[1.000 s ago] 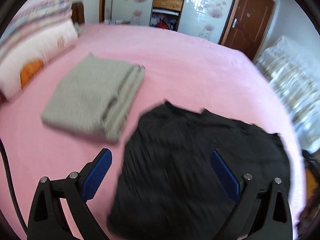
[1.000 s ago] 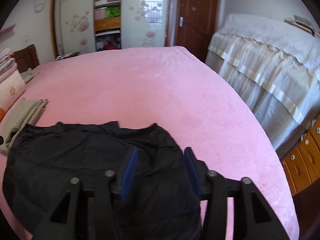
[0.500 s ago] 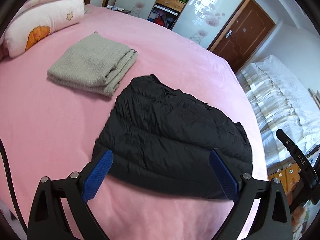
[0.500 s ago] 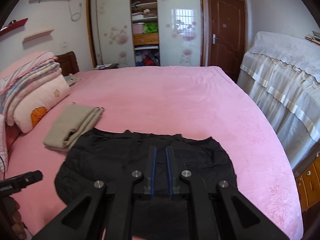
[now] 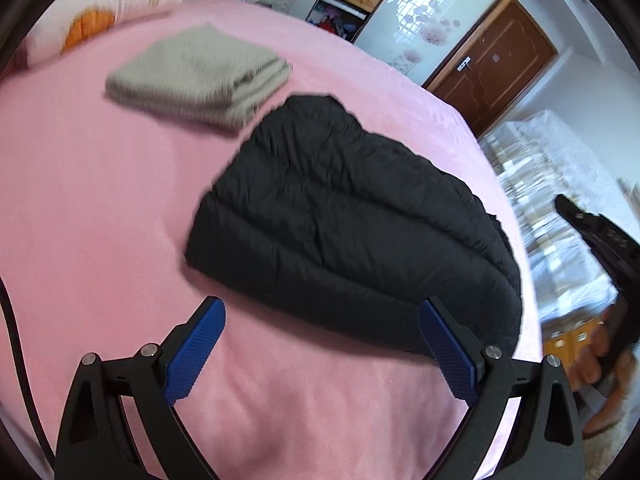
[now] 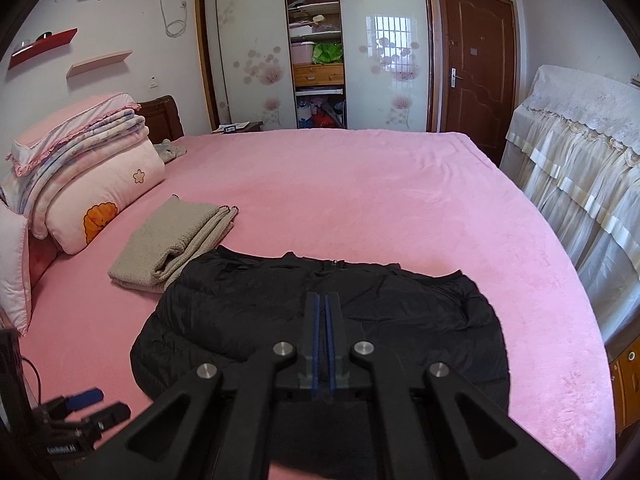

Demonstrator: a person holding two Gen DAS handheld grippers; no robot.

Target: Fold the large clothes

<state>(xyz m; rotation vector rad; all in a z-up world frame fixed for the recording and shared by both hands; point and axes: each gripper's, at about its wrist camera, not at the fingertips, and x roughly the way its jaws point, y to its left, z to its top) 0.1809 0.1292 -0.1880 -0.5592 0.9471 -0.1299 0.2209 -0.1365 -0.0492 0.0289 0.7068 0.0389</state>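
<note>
A black puffer jacket [image 5: 352,224] lies folded into a compact bundle on the pink bed [image 5: 100,200]; it also shows in the right wrist view [image 6: 320,320]. My left gripper [image 5: 320,344] is open and empty, held above the bed just in front of the jacket's near edge. My right gripper [image 6: 322,312] is shut with nothing between its blue pads, raised above the jacket's near side. The right gripper's body shows at the right edge of the left wrist view [image 5: 600,240].
A folded beige sweater [image 6: 176,246] lies left of the jacket, its edge touching it. Stacked pillows and quilts [image 6: 84,164] sit at the bed's left. A lace-covered cabinet [image 6: 580,152] stands right of the bed. Wardrobe [image 6: 316,48] and door [image 6: 476,64] are behind.
Both grippers have pulled back and up from the jacket. The right gripper closed from partly open to shut. The jacket now lies free on the bed.
</note>
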